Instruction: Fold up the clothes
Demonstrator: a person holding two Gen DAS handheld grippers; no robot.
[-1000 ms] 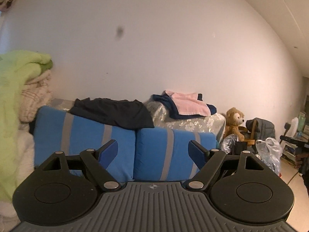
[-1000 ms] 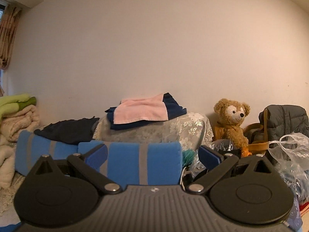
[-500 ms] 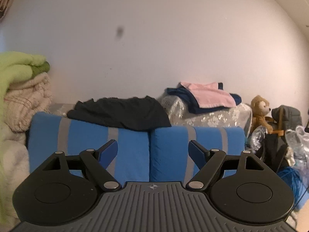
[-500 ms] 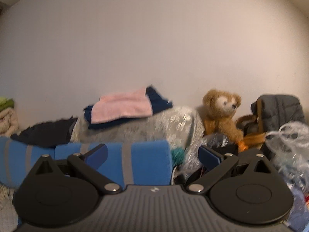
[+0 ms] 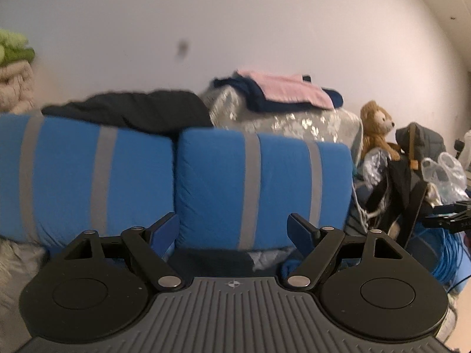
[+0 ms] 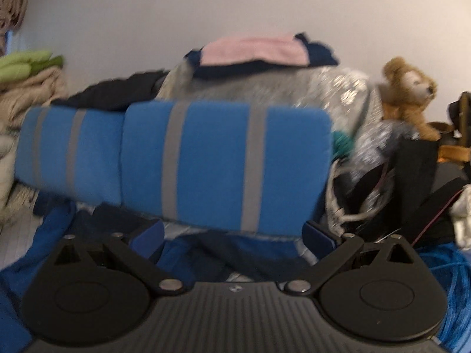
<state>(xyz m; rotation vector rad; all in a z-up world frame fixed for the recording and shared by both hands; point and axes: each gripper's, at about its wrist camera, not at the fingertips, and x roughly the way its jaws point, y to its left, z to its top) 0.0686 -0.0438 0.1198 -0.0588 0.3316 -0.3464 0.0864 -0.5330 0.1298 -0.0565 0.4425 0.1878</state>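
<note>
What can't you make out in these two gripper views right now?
- Dark blue garment below the cushions: right wrist view, its near part hidden by the right gripper, and motion blur hides its shape.
- Same garment in the left wrist view: only a dark strip shows, behind the left gripper.
- Black garment on the blue cushions: its far side is hidden.
- Teddy bear: blurred.
</note>
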